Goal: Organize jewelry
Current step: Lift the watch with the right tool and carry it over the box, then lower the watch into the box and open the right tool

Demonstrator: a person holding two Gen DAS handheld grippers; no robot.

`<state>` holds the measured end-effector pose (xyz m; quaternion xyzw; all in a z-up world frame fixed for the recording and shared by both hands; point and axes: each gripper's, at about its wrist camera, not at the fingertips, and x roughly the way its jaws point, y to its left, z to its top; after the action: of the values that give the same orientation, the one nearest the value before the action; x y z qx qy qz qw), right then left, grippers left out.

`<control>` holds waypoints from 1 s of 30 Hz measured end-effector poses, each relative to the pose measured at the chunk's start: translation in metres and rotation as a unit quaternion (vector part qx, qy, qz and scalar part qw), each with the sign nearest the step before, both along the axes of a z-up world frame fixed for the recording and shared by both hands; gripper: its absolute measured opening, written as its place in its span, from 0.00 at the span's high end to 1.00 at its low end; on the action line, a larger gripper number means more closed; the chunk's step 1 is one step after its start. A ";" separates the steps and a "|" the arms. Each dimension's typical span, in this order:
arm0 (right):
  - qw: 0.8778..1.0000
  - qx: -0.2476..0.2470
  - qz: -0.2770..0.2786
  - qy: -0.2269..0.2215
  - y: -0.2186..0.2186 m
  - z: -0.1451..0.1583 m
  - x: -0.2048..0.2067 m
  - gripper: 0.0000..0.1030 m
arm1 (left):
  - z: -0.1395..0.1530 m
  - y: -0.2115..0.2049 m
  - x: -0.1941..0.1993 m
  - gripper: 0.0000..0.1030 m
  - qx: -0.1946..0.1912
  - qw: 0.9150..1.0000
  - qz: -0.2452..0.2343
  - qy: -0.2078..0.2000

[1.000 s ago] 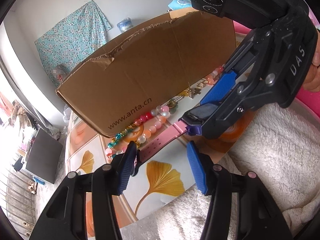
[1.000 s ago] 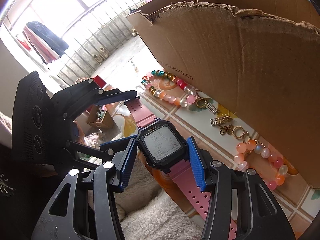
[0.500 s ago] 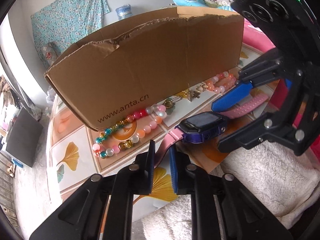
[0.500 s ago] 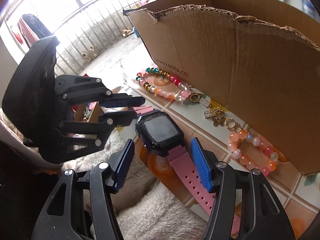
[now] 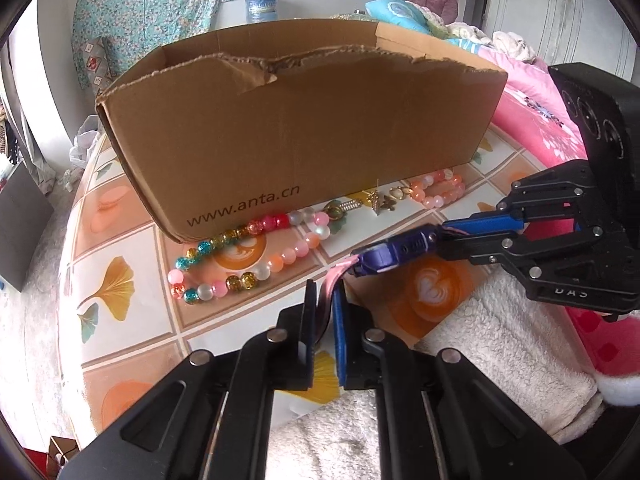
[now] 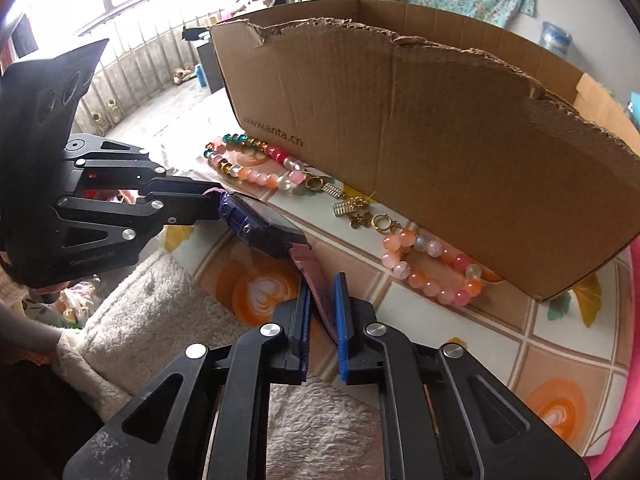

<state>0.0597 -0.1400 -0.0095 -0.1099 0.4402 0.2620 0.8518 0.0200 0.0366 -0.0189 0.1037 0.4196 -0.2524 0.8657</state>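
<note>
Both claws now grip the watch by its pink strap: the left claw has just closed on one strap end, and the right claw has just closed on the other, each with strap showing between its blue pads. The watch hangs between them, clear of the bench, just in front of the box.

In the left view its dark case sits at about 2 o'clock from the left claw, and the right claw reaches in from 3 o'clock. In the right view the case lies at about 10 o'clock from the right claw, with the left claw coming in from 9 o'clock.

The watch's long axis runs strap to strap, roughly along the front wall of the box, slanting up from each claw toward the case. Its face seems to tilt up and away from the left camera (only the case's side with its buttons shows there), while the right view shows the flat dark face.

As for progress, I judge the task to be early. The box's inside is hidden behind the torn wall, so what it holds I cannot tell. Still out on the bench, at the foot of the box, are a mixed bead bracelet, a peach bead bracelet and some small gold charms. The watch has yet to go in.
</note>
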 end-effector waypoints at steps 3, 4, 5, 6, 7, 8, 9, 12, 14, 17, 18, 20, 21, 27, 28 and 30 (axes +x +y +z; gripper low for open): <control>1.000 -0.003 -0.002 -0.018 0.001 0.018 -0.008 0.98 | 0.015 0.003 -0.009 0.97 -0.009 1.000 -0.005 -0.015; 1.000 -0.003 -0.002 -0.027 0.002 0.026 -0.011 0.98 | 0.022 0.002 -0.010 0.97 -0.013 1.000 -0.006 -0.021; 0.999 -0.003 -0.002 -0.037 0.001 0.035 -0.016 0.98 | 0.030 0.005 -0.013 0.97 -0.021 0.999 -0.006 -0.027; 0.999 -0.003 -0.003 -0.046 0.001 0.045 -0.019 0.98 | 0.038 0.008 -0.015 0.97 -0.032 0.999 -0.005 -0.032; 0.998 -0.002 -0.003 -0.055 0.001 0.054 -0.021 0.98 | 0.047 0.011 -0.016 0.97 -0.044 0.998 -0.004 -0.036; 0.998 -0.001 -0.003 -0.065 0.001 0.065 -0.023 0.99 | 0.057 0.015 -0.017 0.97 -0.052 0.998 -0.004 -0.042; 0.997 0.001 -0.003 -0.075 -0.001 0.076 -0.025 0.99 | 0.067 0.017 -0.018 0.97 -0.057 0.997 -0.003 -0.051; 0.994 0.004 0.000 -0.107 0.000 0.107 -0.021 0.99 | 0.101 0.023 -0.015 0.97 -0.069 0.994 -0.004 -0.085; 0.993 0.005 0.002 -0.122 0.000 0.124 -0.009 0.99 | 0.124 0.024 -0.008 0.97 -0.077 0.991 -0.006 -0.106; 0.993 0.010 0.007 -0.119 -0.002 0.142 0.022 0.99 | 0.152 0.023 0.017 0.97 -0.082 0.990 -0.008 -0.118; 0.994 0.015 0.009 -0.106 -0.003 0.145 0.037 0.99 | 0.158 0.023 0.027 0.97 -0.080 0.990 -0.007 -0.118; 0.997 0.026 0.009 -0.066 -0.002 0.141 0.076 0.99 | 0.163 0.018 0.058 0.97 -0.075 0.992 -0.005 -0.100; 0.999 0.030 0.007 -0.040 -0.004 0.138 0.095 0.99 | 0.162 0.016 0.076 0.97 -0.074 0.994 -0.002 -0.077; 0.992 0.040 -0.009 0.123 -0.013 0.089 0.187 0.99 | 0.118 0.003 0.178 0.97 -0.060 0.995 0.014 0.073; 0.989 0.039 -0.014 0.143 -0.011 0.080 0.199 0.99 | 0.109 0.000 0.191 0.97 -0.052 0.994 0.018 0.093; 0.984 0.032 -0.021 0.176 -0.010 0.067 0.221 0.98 | 0.092 -0.007 0.210 0.97 -0.037 0.992 0.023 0.121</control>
<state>0.2806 -0.1505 0.0574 -0.0250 0.5770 0.2731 0.7693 0.2302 0.0297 0.0735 0.0304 0.5140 -0.2589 0.8172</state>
